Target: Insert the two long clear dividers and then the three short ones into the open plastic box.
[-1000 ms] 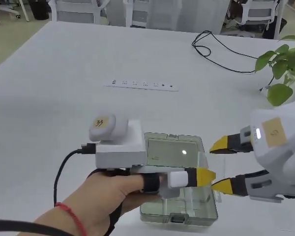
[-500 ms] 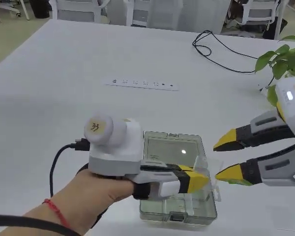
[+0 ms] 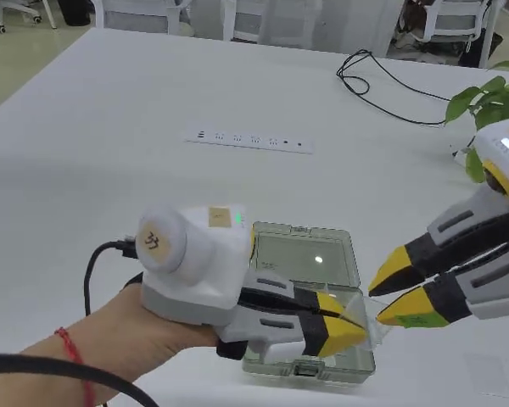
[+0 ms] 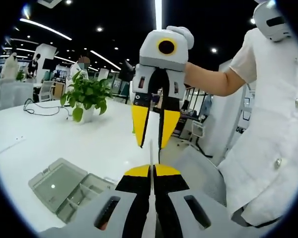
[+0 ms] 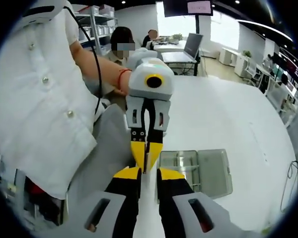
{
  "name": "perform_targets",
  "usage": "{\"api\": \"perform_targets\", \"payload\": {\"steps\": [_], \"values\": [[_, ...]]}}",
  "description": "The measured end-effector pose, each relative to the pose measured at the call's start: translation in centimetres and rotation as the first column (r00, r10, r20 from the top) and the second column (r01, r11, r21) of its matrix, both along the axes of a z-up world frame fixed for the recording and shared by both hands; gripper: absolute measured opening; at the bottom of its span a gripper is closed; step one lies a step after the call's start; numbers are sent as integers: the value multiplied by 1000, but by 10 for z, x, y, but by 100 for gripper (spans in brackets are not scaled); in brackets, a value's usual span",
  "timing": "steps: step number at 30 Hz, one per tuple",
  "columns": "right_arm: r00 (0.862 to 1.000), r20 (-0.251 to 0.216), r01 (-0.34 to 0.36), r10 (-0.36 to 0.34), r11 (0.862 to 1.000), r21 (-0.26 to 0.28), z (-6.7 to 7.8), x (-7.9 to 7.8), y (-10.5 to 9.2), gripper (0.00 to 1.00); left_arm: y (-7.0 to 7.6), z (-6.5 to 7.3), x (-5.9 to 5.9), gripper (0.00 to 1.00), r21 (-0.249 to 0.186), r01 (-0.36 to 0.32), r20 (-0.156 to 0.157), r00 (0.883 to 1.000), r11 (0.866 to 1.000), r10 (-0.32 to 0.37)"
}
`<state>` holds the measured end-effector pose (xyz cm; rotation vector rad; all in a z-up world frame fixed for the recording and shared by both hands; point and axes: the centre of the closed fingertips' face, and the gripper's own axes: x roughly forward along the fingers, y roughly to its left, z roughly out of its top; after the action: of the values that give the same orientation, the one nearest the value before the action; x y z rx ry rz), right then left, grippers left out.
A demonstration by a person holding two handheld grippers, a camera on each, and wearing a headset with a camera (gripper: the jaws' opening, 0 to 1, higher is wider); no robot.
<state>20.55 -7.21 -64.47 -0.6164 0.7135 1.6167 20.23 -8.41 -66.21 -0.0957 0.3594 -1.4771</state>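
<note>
Head view, lower left: hand [image 3: 144,339] grips left tongs [image 3: 349,329], jaws pinched tight on thin clear plastic divider [image 4: 150,151], held edge-on.

Lower centre: open translucent grey plastic box [image 3: 356,360] sits on white surface [image 3: 85,170], lid flipped back flat. Left tongs' tips overlap box's right end.

Lower right: right tongs [image 3: 378,305] face left tongs tip to tip, yellow-tipped jaws narrowly apart. In left gripper view, divider's free edge rises between them; contact unclear.

Upper centre: white power strip [image 3: 248,138]. Upper right: black cable [image 3: 382,80], green leafy plant [image 3: 492,97].
</note>
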Motion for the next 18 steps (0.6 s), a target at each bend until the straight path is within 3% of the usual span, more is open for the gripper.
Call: {"api": "perform_targets", "payload": {"steps": [3,8,18], "values": [[999,-43,-15,15,1000,6,-1,-8,3,10,0,3,-3,0,-7,13,9,1000,1000,-13],[997,-74,-25,26,1000,14,-3,-14,5,5,1,6,-7,0,-17,27,20,999,999,-27],[996,-89,-27,28,999,20,-4,-18,7,3,2,4,-10,0,-14,34,24,999,999,-34]]}}
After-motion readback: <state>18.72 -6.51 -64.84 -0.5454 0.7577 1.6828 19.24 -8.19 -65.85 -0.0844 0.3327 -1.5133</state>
